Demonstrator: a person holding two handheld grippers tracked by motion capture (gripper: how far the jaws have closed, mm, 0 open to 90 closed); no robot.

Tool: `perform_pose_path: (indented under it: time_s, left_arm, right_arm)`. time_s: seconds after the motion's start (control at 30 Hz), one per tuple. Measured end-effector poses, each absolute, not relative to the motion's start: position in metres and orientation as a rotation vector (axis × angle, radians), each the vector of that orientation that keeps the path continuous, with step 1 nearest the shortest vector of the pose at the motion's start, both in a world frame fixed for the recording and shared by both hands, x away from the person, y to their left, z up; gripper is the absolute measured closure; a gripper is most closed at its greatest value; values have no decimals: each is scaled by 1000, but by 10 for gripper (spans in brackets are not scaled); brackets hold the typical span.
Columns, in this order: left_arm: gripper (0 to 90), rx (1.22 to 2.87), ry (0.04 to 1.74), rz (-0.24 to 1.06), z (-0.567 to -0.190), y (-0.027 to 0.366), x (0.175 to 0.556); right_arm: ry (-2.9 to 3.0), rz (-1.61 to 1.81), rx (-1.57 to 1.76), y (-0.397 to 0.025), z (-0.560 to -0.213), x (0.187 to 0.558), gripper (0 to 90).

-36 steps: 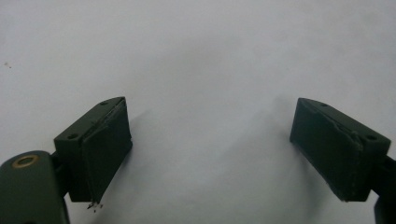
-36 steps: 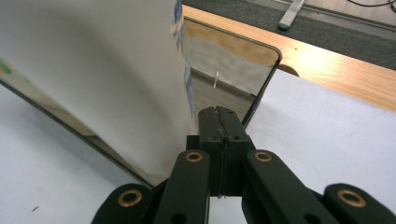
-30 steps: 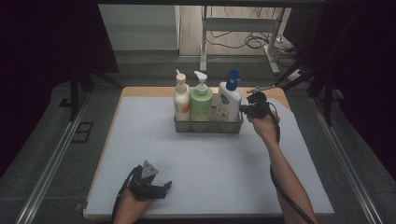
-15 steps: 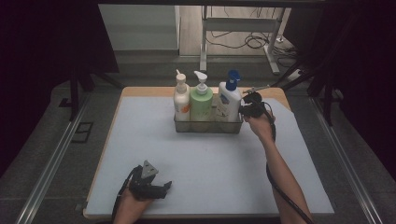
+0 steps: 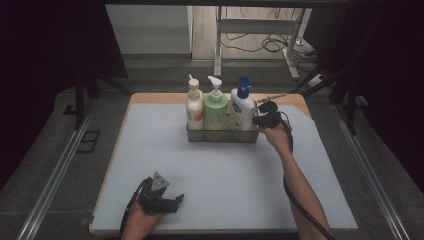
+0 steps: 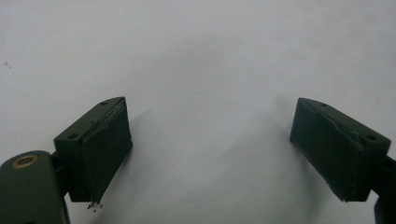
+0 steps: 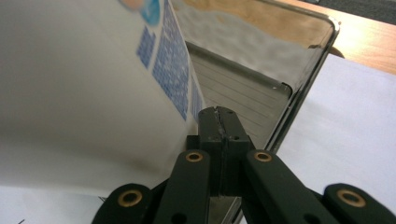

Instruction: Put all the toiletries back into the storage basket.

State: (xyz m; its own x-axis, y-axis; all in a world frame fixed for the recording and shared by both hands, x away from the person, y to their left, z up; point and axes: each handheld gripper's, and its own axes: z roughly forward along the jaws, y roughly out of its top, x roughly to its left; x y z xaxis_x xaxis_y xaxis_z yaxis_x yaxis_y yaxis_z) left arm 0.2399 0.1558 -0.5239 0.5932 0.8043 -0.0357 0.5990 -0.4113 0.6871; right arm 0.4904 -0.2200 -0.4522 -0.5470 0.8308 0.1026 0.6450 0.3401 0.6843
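A clear wire-rimmed basket (image 5: pixel 222 135) stands at the back middle of the white mat. It holds a white bottle with an orange label (image 5: pixel 194 107), a green pump bottle (image 5: pixel 215 107) and a white bottle with a blue cap (image 5: pixel 242 107). My right gripper (image 5: pixel 256 120) is at the basket's right end, shut. In the right gripper view its tips (image 7: pixel 219 116) lie between the blue-labelled bottle (image 7: pixel 93 79) and the basket's end wall (image 7: pixel 299 74), with nothing seen between them. My left gripper (image 5: pixel 176 200) rests low on the mat near the front edge, open (image 6: pixel 210 144) and empty.
The white mat (image 5: pixel 150 150) covers a wooden table (image 5: pixel 155 98) whose far edge shows behind the basket. Metal rails run along both sides of the table. A cable trails from the right gripper along the forearm (image 5: pixel 300 185).
The right gripper has shifted slightly left, closer against the basket's right end. The left gripper has stayed in place.
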Motion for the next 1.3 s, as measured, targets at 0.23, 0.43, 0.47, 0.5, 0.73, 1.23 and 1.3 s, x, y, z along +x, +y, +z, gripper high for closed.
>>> perform_pose_path:
  time_s: [0.23, 0.43, 0.47, 0.5, 0.73, 1.23, 1.3]
  left_arm:
    - [121, 2154, 1105, 398, -524, 156, 240]
    - [121, 2155, 1105, 399, -524, 156, 240]
    - [121, 2155, 1105, 399, -524, 156, 240]
    - [121, 2154, 1105, 397, -524, 156, 240]
    - [121, 2154, 1106, 396, -524, 156, 240]
    - [121, 2154, 1106, 395, -524, 156, 240]
    - [121, 2154, 1106, 394, -524, 156, 240]
  right_arm:
    - [2356, 1001, 1320, -216, -456, 490, 895]
    - [2374, 1004, 1307, -211, -458, 489, 895]
    - [2374, 1003, 1305, -210, -458, 488, 894]
    - [2378, 1001, 1309, -210, -458, 488, 894]
    - [2402, 1000, 1284, -205, -460, 486, 894]
    - [2424, 985, 1250, -198, -457, 482, 896]
    - [2427, 983, 1250, -198, -457, 481, 896]
